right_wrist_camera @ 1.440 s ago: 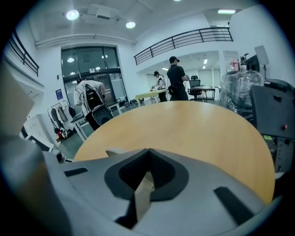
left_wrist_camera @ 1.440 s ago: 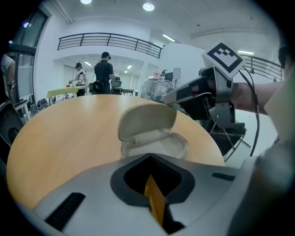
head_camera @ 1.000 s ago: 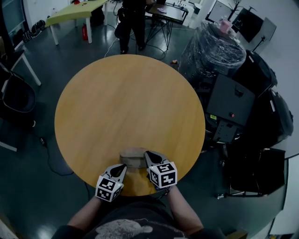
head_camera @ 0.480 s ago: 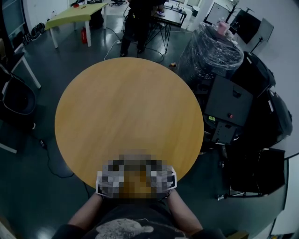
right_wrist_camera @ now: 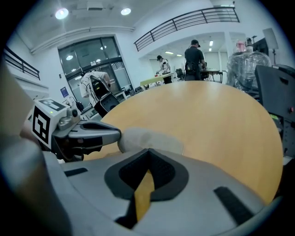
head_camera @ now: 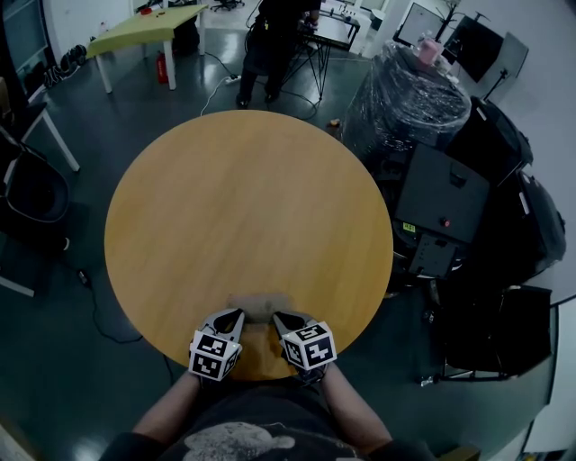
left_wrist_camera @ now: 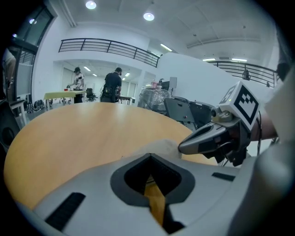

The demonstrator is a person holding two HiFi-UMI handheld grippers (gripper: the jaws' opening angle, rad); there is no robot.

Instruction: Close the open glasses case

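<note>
A beige glasses case (head_camera: 261, 304) lies near the front edge of the round wooden table (head_camera: 243, 207), and it looks low and flat. My left gripper (head_camera: 235, 314) is shut, its tip at the case's near left end. The right gripper (head_camera: 277, 317) is also shut, at the case's near right end. In the left gripper view the case (left_wrist_camera: 162, 145) sits just past my shut jaws, with the right gripper (left_wrist_camera: 182, 147) touching its side. The right gripper view shows the case (right_wrist_camera: 152, 138) beyond the jaws and the left gripper (right_wrist_camera: 118, 133) against it.
A plastic-wrapped bundle (head_camera: 409, 94) and dark equipment cases (head_camera: 450, 194) stand right of the table. A person (head_camera: 274, 45) stands by desks at the back. A green table (head_camera: 148, 27) is far left. My forearms (head_camera: 252, 414) hang over the near table edge.
The right gripper has drawn back from the case's right side to its near edge. The left gripper has shifted slightly forward. The case has stayed in place.
</note>
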